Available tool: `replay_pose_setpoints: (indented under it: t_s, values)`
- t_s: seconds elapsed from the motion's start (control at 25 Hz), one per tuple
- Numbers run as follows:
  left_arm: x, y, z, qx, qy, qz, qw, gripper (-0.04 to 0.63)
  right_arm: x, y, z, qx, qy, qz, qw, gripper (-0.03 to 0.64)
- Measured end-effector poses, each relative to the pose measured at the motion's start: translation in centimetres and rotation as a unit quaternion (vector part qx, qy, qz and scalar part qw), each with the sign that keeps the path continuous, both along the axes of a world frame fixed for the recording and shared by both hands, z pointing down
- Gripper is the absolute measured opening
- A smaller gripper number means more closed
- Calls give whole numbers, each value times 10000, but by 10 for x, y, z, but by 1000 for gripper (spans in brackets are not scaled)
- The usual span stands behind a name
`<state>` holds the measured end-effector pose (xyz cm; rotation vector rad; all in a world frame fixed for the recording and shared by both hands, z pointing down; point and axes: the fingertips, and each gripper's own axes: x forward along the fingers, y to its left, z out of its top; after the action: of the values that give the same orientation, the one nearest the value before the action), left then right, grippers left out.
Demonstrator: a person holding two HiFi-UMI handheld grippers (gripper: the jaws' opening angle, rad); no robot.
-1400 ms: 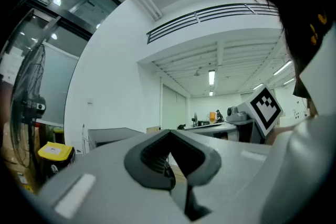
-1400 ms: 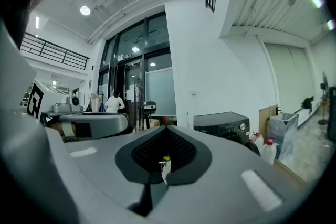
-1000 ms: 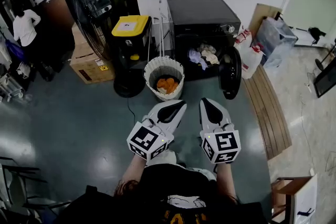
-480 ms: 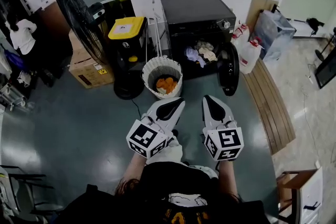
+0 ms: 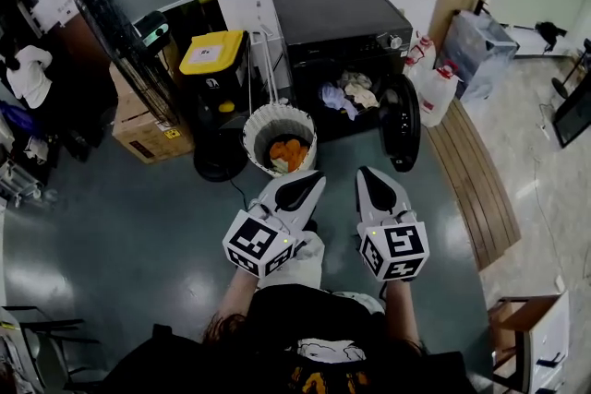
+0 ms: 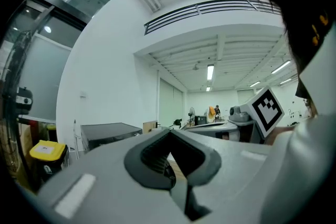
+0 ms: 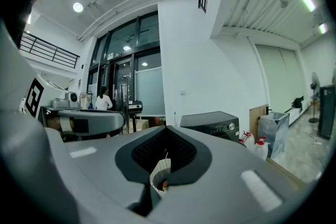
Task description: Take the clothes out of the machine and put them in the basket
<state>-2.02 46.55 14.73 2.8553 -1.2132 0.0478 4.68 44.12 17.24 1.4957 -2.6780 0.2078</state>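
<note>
The black washing machine (image 5: 342,14) stands against the white wall with its round door (image 5: 404,134) swung open to the right. Several crumpled clothes (image 5: 346,94) lie in its opening. A white mesh basket (image 5: 280,136) sits on the floor just left of the opening, with an orange cloth (image 5: 291,152) inside. My left gripper (image 5: 309,183) and right gripper (image 5: 367,177) are held side by side below the basket and machine, pointing at them from a short distance. Both are shut with nothing in them. The left gripper (image 6: 169,131) and right gripper (image 7: 165,127) show their jaws meeting in their own views.
A black bin with a yellow lid (image 5: 214,60) stands left of the basket, with a large floor fan (image 5: 120,41) and a cardboard box (image 5: 138,120) beyond it. Detergent jugs (image 5: 436,92) and wooden planks (image 5: 471,189) lie to the machine's right. A person in white (image 5: 28,74) is far left.
Both grippers have moved forward together towards the machine and basket, which now look slightly larger and nearer. Their jaws stay shut.
</note>
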Motion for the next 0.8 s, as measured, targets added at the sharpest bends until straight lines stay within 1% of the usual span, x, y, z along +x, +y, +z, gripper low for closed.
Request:
replay_pose_setpoints:
  t_s: [0.2, 0.44, 0.8]
  values:
    - [1, -59, 8, -115, 75, 175, 9998, 0, -1, -53, 9, -110, 138, 152, 9997, 14]
    - [-1, -135, 10, -222, 35, 495, 9985, 0, -9, -121, 15, -324, 77, 400, 9986, 14]
    - [-24, -234, 21, -312, -37, 797, 9963, 0, -28, -213, 30, -600, 5, 743, 9954, 14]
